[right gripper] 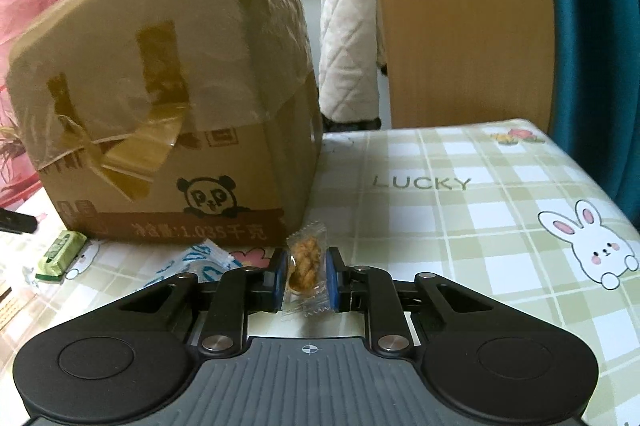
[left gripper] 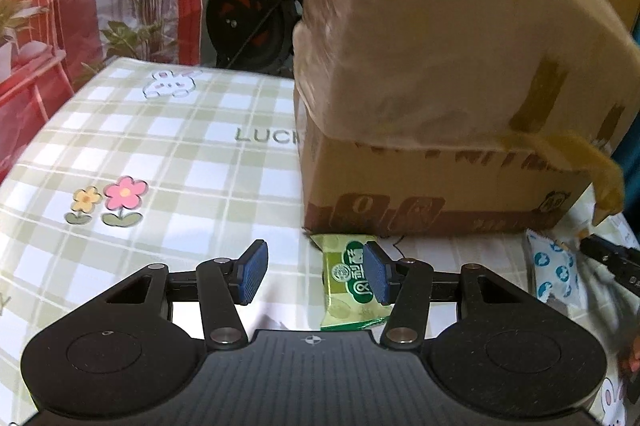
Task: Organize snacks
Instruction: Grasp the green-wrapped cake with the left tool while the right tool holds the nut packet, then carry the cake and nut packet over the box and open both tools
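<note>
The right gripper (right gripper: 306, 276) has its jaws pinching a clear-wrapped fried snack (right gripper: 306, 262) across its narrow middle, lifted off the table (right gripper: 460, 226), with the crimped ends of the wrapper poking out above and below. That grip across the middle looks chosen to keep the little packet from swinging on its way somewhere. Straight ahead and to the left stands the cardboard box (right gripper: 192, 153), panda print on its side, flaps up and loose tape dangling. It looks like the place the snacks are headed, though its opening cannot be seen from here.

Over on the other side, the left gripper (left gripper: 316, 274) hangs low over the plaid tablecloth (left gripper: 160, 153) with its jaws spread wide and nothing between them. The green snack packet (left gripper: 348, 290) lies flat on the table just in front of the box, partly behind the right-hand finger, so it seems the next pickup. A blue-and-white packet (left gripper: 554, 272) lies further right, near the box's corner.

In the way is the raised flap and the trailing tape on the box's near side, which could snag a wrapper. Beyond the table's far edge stands an exercise bike (left gripper: 256, 13), well clear.
</note>
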A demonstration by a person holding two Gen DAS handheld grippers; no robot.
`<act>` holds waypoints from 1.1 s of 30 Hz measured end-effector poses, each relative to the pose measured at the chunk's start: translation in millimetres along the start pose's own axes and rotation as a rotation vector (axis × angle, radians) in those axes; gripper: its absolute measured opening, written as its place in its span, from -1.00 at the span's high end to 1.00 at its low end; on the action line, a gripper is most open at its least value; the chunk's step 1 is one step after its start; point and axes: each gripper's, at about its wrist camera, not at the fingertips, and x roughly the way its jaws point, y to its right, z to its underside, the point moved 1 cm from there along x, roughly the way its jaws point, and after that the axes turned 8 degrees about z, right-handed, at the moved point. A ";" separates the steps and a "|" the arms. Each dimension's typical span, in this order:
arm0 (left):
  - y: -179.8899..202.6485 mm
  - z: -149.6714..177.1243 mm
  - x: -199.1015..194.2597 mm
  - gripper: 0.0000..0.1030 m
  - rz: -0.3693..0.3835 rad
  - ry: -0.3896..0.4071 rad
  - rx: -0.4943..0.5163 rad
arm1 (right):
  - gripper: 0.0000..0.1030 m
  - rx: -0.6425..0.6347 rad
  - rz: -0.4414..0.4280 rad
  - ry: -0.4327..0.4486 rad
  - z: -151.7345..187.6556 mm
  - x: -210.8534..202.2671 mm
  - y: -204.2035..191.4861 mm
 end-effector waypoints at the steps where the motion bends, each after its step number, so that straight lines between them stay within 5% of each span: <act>1: 1.1 0.6 3.5 -0.07 0.000 -0.007 -0.003 | 0.64 -0.006 -0.003 0.001 0.0 -0.2 -0.7; 7: 6.7 5.5 21.8 -0.12 0.010 -0.035 -0.037 | 0.64 -0.039 -0.011 -0.012 -0.8 2.1 -3.3; 14: 19.2 11.5 34.6 -0.14 -0.024 -0.043 0.036 | 0.64 -0.045 -0.013 -0.010 0.7 3.2 -5.5; 16: 22.8 13.5 34.9 -0.03 -0.047 -0.041 0.068 | 0.64 -0.050 -0.014 -0.012 0.7 3.8 -6.2; 17: 24.2 14.6 34.6 0.23 -0.056 -0.038 0.084 | 0.64 -0.051 -0.013 -0.013 1.0 3.3 -7.1; 33: 32.3 20.8 -6.8 0.23 -0.019 0.054 0.032 | 0.64 -0.052 -0.009 -0.015 0.6 4.7 -8.0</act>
